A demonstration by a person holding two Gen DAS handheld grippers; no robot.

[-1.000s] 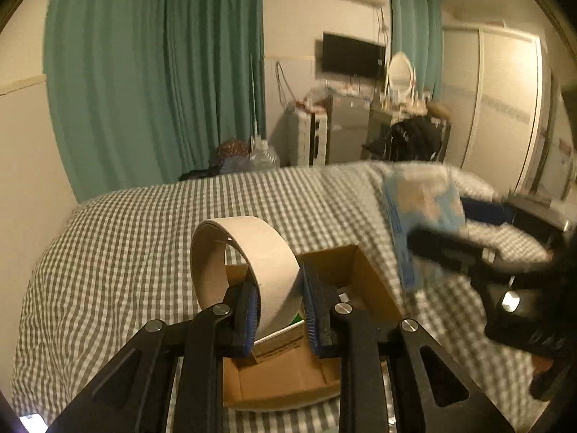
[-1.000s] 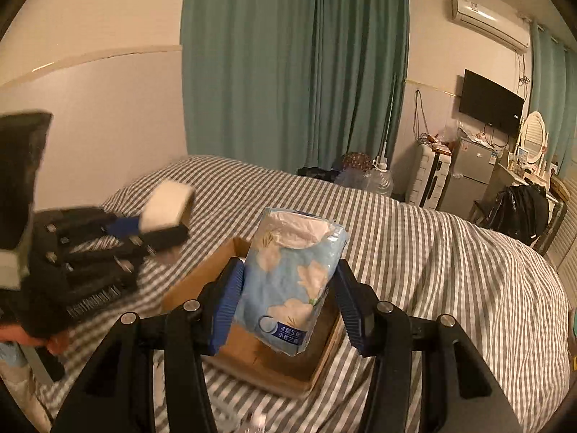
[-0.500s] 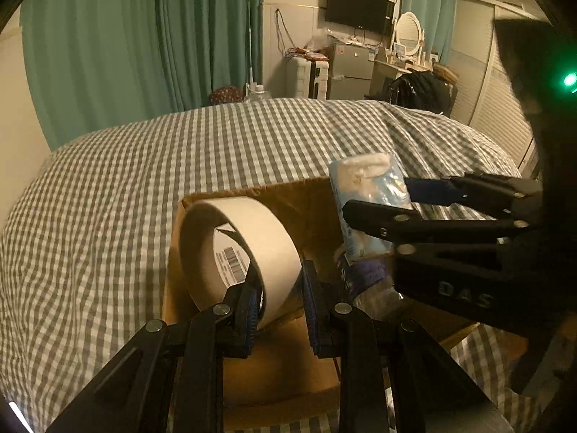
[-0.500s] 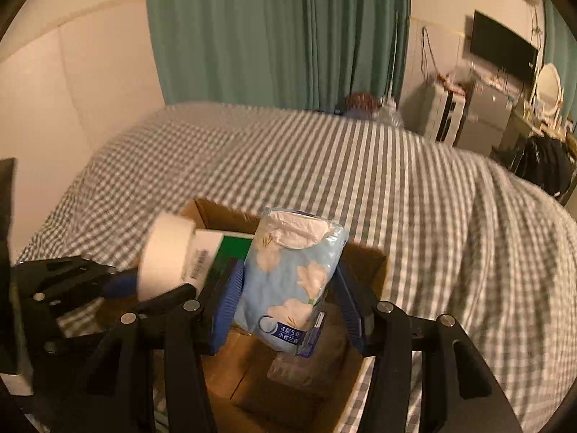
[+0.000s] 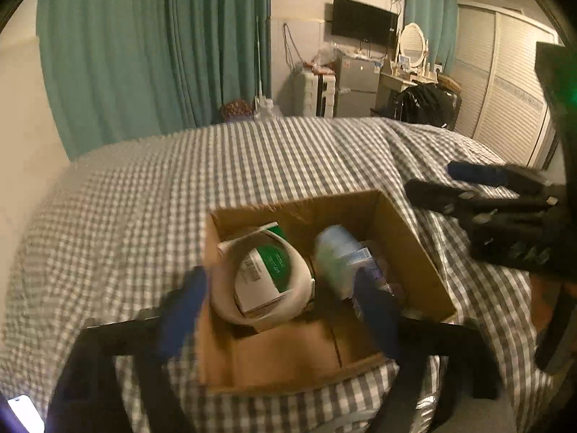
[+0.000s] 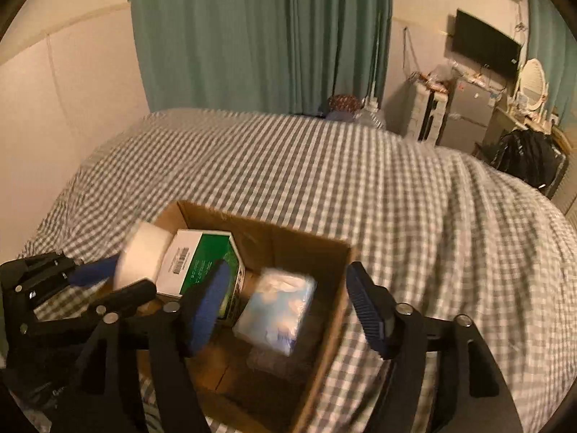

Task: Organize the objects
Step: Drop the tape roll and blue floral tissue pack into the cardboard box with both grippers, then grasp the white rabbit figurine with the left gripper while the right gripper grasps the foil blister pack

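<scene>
An open cardboard box (image 5: 411, 238) (image 6: 335, 310) sits on the checked bed. A roll of white tape (image 5: 267, 285) (image 6: 144, 252) lies in it over a green and white carton (image 5: 270, 267) (image 6: 202, 263). A blue tissue pack (image 5: 335, 256) (image 6: 277, 306) lies in the box beside them. My left gripper (image 5: 285, 310) is open just above the tape, holding nothing. My right gripper (image 6: 285, 306) is open above the tissue pack, empty; it also shows in the left wrist view (image 5: 465, 187) at the right.
The grey checked bedspread (image 5: 180, 180) (image 6: 360, 180) spreads all around the box. Teal curtains (image 6: 259, 36), a wall television (image 5: 364, 21), a small fridge (image 5: 355, 86) and a wardrobe (image 5: 505, 90) stand beyond the bed's far edge. A wall (image 6: 54, 108) runs along the left.
Both grippers have opened. The tape roll has dropped from the left gripper into the box, and the tissue pack has dropped from the right gripper into the box.
</scene>
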